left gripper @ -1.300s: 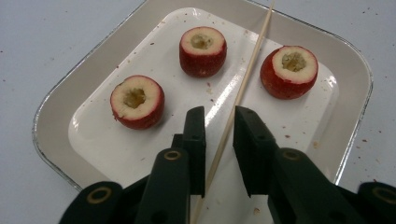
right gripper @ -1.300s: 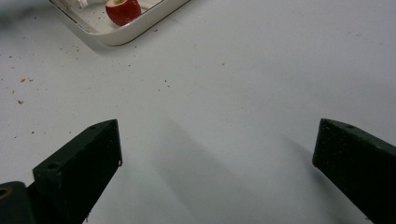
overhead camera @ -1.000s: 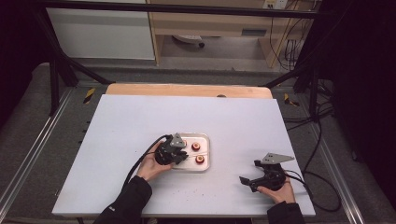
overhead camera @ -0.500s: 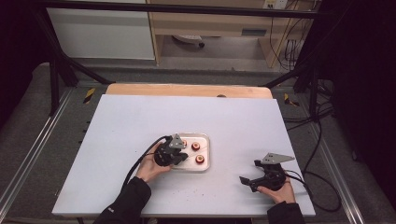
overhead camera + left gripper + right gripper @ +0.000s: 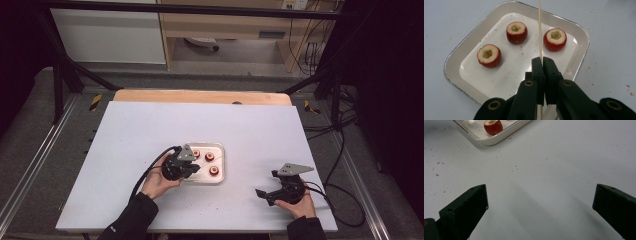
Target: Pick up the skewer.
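Observation:
A white tray holds three cored red fruits. In the left gripper view they are the left fruit, the middle one and the right one, on the tray. My left gripper is shut on a thin wooden skewer that points out over the tray between the middle and right fruits. The same gripper sits at the tray's near left corner. My right gripper rests open above bare table at the right, jaws wide apart.
The white table top has small red crumbs near the tray. One fruit and the tray's corner lie far ahead of my right gripper. A wooden strip runs along the table's far edge.

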Demonstrator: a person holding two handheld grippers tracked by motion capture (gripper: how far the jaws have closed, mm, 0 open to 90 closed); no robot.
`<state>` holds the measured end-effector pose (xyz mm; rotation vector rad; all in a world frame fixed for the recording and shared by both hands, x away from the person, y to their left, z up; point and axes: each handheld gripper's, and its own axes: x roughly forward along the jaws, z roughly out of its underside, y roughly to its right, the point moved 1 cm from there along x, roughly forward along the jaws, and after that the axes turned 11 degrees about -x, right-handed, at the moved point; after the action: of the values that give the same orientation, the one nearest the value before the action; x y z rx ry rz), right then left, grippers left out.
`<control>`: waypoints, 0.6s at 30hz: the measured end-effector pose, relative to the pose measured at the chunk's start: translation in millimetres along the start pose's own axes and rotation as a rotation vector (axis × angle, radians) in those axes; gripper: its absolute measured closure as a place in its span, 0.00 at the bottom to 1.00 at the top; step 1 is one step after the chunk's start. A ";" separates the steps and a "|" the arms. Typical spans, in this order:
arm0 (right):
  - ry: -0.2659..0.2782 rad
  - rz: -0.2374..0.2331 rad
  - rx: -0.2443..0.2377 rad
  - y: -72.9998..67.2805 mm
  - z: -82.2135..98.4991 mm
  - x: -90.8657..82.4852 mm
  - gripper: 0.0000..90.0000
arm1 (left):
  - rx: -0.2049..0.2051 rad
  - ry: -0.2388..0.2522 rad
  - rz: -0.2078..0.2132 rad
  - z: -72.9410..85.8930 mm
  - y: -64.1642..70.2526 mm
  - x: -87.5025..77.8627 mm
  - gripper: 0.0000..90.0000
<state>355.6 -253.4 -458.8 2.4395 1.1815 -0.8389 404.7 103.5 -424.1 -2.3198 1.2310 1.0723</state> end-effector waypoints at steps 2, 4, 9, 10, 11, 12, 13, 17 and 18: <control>-0.003 -0.002 -0.007 -0.8 -1.0 0.4 0.01 | 0.004 0.001 0.003 -0.1 1.9 -1.2 0.98; -0.002 -0.001 -0.010 -1.1 -1.4 0.7 0.01 | 0.008 0.001 0.005 -0.5 4.1 -3.3 0.98; -0.017 0.006 -0.033 -4.6 -5.1 2.1 0.01 | 0.014 -0.001 0.011 -0.8 10.2 -7.6 0.98; -0.017 0.006 -0.033 -4.6 -5.1 2.1 0.01 | 0.015 -0.001 0.013 -0.9 11.6 -8.2 0.98; -0.021 0.011 -0.041 -5.4 -5.9 2.9 0.01 | 0.017 -0.004 0.015 -1.2 13.5 -9.2 0.98; -0.032 0.018 -0.054 -6.6 -7.0 3.7 0.01 | 0.021 -0.005 0.014 -1.4 14.6 -10.0 0.98; -0.040 0.021 -0.068 -8.8 -8.9 4.7 0.01 | 0.025 -0.006 0.015 -1.8 16.6 -11.1 0.98; -0.048 0.029 -0.102 -12.7 -13.4 6.2 0.02 | 0.036 -0.006 0.019 -3.3 21.7 -13.6 0.98; -0.048 0.029 -0.102 -12.7 -13.4 6.2 0.02 | 0.039 -0.009 0.019 -3.9 23.0 -13.9 0.98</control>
<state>353.6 -235.1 -452.4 2.3365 1.1411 -0.8040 383.1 95.9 -409.6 -2.2766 1.2618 1.0543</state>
